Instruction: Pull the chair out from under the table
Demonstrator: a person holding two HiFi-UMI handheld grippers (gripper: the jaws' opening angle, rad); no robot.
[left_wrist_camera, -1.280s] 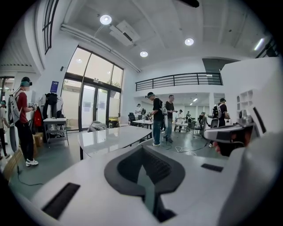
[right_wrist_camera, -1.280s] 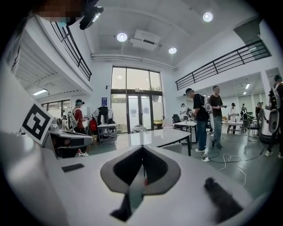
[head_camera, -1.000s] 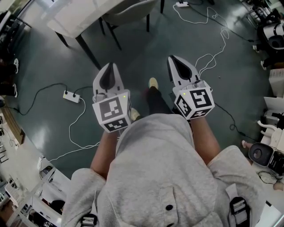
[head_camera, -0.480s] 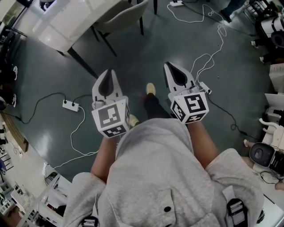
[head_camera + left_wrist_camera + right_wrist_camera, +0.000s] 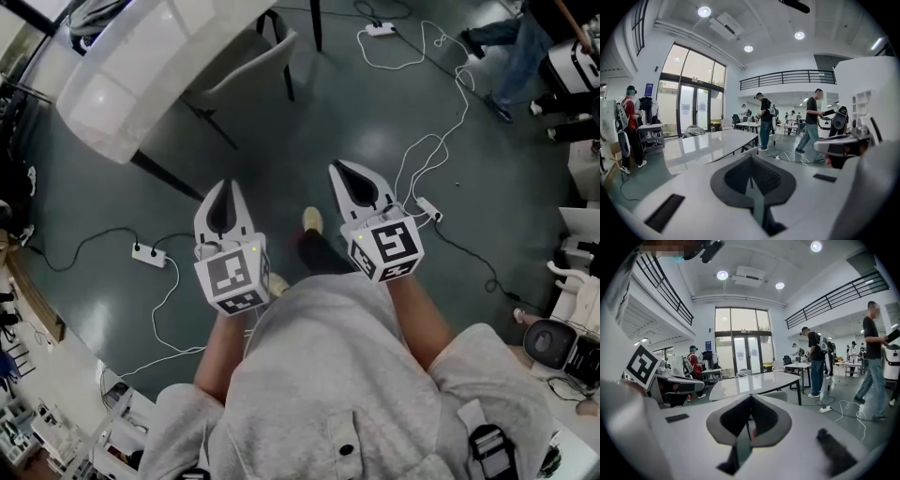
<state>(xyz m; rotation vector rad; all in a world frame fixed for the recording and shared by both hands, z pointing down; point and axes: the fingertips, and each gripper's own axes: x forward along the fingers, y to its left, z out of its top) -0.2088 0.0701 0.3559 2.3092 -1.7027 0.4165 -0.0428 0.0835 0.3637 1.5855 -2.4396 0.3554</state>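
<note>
White table (image 5: 141, 75) with a glossy top. Grey chair (image 5: 251, 67) tucked at the table's edge, its seat partly under the top. Left gripper (image 5: 228, 186) and right gripper (image 5: 338, 168) side by side, short of the table and well apart from the chair, each with jaws pressed together, empty. White power strip (image 5: 150, 254) on the floor near the table's leg.

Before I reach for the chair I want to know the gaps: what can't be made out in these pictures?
Chair: head view, the table covers its far side; seat and back are hard to tell apart.
Chair, left gripper view: the left gripper blocks all but a sliver.
Table's far end: cut off by the head view's top edge.
Floor behind the person's shoe: hidden by their torso.
</note>
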